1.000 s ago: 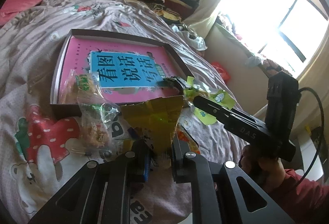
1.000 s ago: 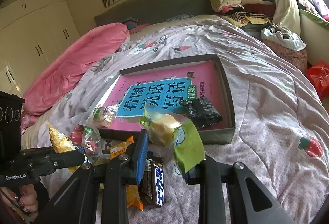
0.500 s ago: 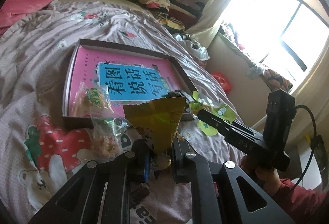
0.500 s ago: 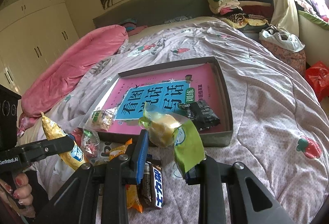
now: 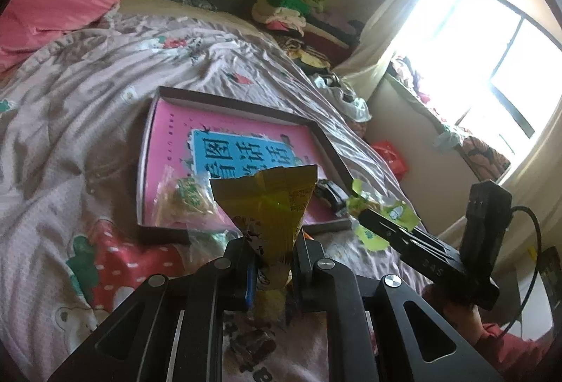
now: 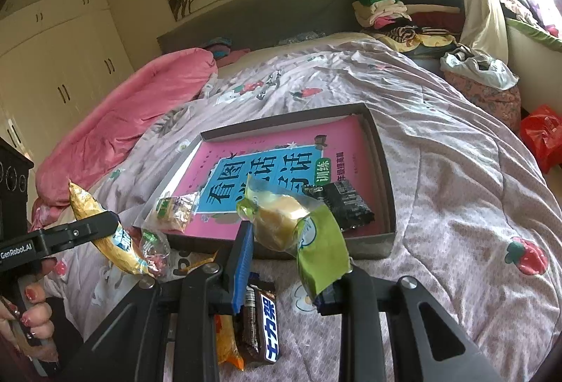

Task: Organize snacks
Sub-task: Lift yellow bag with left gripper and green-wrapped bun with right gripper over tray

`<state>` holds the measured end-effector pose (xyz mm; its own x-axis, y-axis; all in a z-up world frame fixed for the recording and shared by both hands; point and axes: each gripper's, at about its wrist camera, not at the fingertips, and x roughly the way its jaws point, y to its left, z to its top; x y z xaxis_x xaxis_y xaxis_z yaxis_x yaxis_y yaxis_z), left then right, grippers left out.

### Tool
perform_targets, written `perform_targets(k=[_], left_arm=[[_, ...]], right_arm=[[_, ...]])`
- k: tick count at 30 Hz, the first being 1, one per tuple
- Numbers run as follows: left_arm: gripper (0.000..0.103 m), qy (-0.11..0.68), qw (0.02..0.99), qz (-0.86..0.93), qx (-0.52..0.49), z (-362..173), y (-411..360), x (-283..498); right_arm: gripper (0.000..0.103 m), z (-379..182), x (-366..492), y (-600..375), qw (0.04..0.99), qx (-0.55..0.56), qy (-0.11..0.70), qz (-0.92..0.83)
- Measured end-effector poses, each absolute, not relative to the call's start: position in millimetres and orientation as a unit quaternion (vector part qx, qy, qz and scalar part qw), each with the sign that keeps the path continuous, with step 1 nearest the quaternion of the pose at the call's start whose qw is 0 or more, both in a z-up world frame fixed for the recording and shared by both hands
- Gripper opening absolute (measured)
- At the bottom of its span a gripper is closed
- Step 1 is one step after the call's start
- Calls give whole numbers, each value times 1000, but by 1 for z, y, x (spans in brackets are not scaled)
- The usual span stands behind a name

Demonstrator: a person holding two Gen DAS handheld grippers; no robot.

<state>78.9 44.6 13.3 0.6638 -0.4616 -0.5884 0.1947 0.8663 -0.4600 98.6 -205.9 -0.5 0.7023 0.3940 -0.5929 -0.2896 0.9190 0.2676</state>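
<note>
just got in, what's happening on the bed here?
A person is sorting snacks into a shallow box on the bed, one handheld tool per hand. The left tool is shut on a yellow snack packet; the right tool grips a green-wrapped pastry held in front of the box. A black packet and a clear cracker packet already lie in the box on a pink book. A chocolate bar and other snacks remain on the quilt.
</note>
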Motion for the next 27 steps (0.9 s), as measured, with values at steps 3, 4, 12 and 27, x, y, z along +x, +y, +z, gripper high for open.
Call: perform_targets(k=[3, 4, 12, 27], left_arm=[[15, 361, 897, -175, -184, 15, 48, 81], [15, 359, 899, -172, -184, 16, 49, 82], [15, 349, 905, -153, -189, 19, 52, 97], [15, 352, 905, -152, -186, 20, 32, 123]], right_arm=[[29, 0, 100, -205, 920, 78, 336, 186], [29, 0, 101, -205, 920, 78, 336, 186], [29, 4, 104, -202, 923, 77, 329, 186], [29, 7, 115, -195, 923, 72, 327, 192]])
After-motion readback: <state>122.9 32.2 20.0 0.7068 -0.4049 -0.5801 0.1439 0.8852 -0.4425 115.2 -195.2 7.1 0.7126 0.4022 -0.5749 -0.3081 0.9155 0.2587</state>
